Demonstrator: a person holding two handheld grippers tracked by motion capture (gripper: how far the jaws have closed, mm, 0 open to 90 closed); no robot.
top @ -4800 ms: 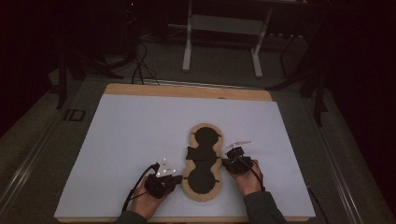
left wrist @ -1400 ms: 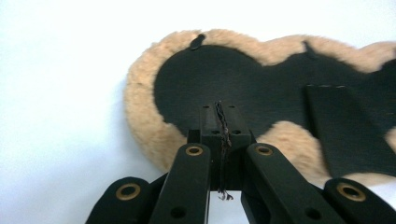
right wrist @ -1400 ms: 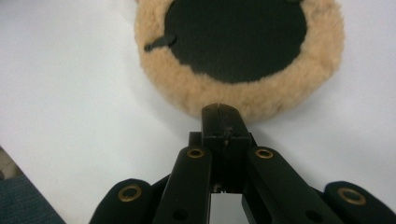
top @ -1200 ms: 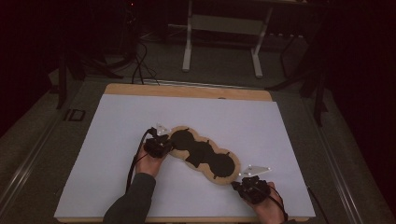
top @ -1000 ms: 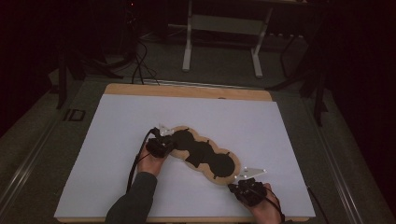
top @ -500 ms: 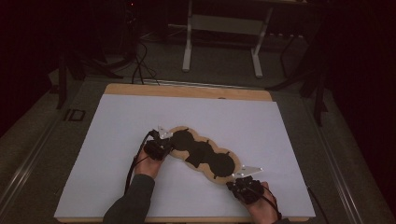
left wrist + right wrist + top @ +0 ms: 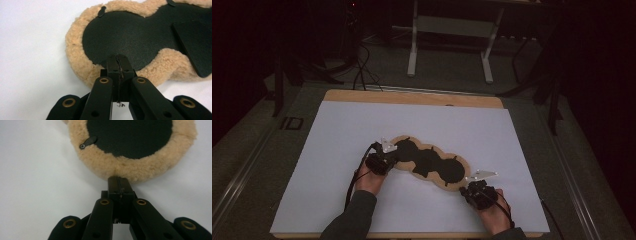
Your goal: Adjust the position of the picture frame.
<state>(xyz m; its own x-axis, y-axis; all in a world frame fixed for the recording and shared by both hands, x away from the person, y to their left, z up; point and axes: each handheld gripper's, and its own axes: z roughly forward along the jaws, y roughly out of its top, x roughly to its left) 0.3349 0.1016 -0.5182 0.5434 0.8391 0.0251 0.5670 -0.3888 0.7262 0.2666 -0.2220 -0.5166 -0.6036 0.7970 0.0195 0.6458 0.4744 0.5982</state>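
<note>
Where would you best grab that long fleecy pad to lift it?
Grip the sheepskin pad by the fleece rim at its rounded ends, coming in low from outside along the table. It lies flat, so only the soft, raised edge gives the jaws something to pinch; the black middle looks too flat.

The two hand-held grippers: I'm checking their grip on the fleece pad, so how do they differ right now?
The left hand-held gripper reaches over the pad's fleece rim onto its black face; the right hand-held gripper stops at the outer edge of the fleece. In the high view the left sits at the pad's upper-left end, farther from the person; the right sits at its lower-right end, nearer. Both have their jaws shut.
</note>
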